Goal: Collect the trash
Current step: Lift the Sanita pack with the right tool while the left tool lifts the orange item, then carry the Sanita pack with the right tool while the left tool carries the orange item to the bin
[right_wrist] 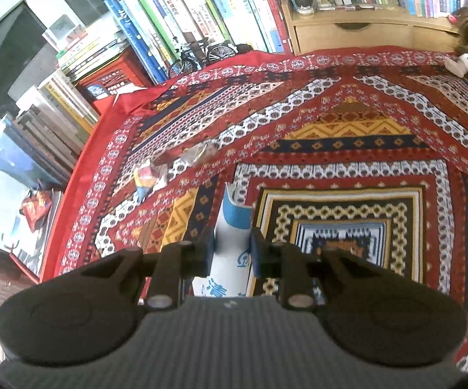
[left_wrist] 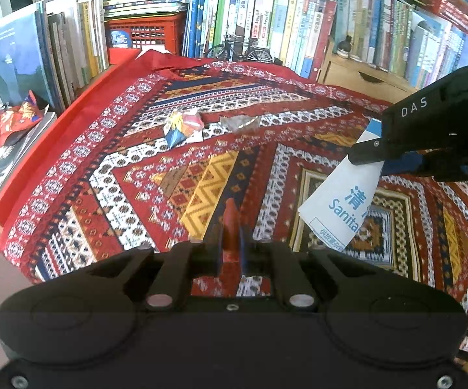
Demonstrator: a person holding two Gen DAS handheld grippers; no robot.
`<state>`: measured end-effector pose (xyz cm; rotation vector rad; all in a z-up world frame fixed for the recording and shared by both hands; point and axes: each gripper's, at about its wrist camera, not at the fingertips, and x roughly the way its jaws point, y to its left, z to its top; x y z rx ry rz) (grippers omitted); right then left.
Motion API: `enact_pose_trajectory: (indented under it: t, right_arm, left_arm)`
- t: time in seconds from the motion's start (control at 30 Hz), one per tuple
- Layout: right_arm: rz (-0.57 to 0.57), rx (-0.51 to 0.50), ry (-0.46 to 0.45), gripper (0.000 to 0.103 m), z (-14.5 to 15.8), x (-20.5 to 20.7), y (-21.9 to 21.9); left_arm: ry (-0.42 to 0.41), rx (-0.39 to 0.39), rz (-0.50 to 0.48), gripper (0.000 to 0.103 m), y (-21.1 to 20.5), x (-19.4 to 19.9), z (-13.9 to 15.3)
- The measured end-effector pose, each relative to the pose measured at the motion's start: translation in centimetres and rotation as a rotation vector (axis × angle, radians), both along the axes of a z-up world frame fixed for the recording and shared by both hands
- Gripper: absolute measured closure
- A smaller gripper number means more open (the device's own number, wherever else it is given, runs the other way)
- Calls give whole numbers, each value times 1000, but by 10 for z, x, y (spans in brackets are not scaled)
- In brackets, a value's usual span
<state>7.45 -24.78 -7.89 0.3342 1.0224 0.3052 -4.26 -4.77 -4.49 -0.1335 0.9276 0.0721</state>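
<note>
- Pinched between my left gripper [left_wrist: 232, 227], nearest the left wrist lens, a thin red scrap [left_wrist: 231, 223] stands on edge, its long axis running straight out along the fingers, which are clenched on it.
- Off to that gripper's right and raised above the patterned cloth [left_wrist: 104, 175], my right gripper [left_wrist: 368, 152] clamps the top of a white sanitary bag [left_wrist: 337, 207], which hangs down and toward me, blue lettering showing.
- Judged from here, the scrap must travel right to reach the bag; the left arm carries it, the right only holds the bag.
- Farther out, toward the cloth's far left corner, a colourful wrapper [left_wrist: 182, 126] and a clear crumpled one [left_wrist: 240, 122] lie just beside each other, both uncollected.
- A red snack packet [left_wrist: 15, 120] sits off the cloth on books at the left edge.
- Right wrist view: blue pads [right_wrist: 208, 253] clenched on the white bag [right_wrist: 232, 227], its blue-trimmed end pointing away along the fingers.
- Beyond, up and left, lie the colourful wrapper [right_wrist: 148, 176] and the clear one [right_wrist: 199, 154].
</note>
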Motion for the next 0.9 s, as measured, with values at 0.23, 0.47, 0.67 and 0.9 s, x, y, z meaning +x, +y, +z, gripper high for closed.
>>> enact_pose_trajectory:
  t: [0.23,0.47,0.67,0.9]
  right_arm:
    - [7,-17,6,76,-7,-48,5]
    - [26,-36,24,76,-25,-97,17]
    - [41,-49,45,76,-44,-137,29]
    - [44,-59,73,76,-68,-175,43]
  left_arm:
    - [11,-5,-16,93,2,-50,-7]
    - [34,-13,-13,93,11,-100,-22]
    - [64,-23,-7,93,21,-141,-41]
    - [101,-32,-7,93,31,-175,-62]
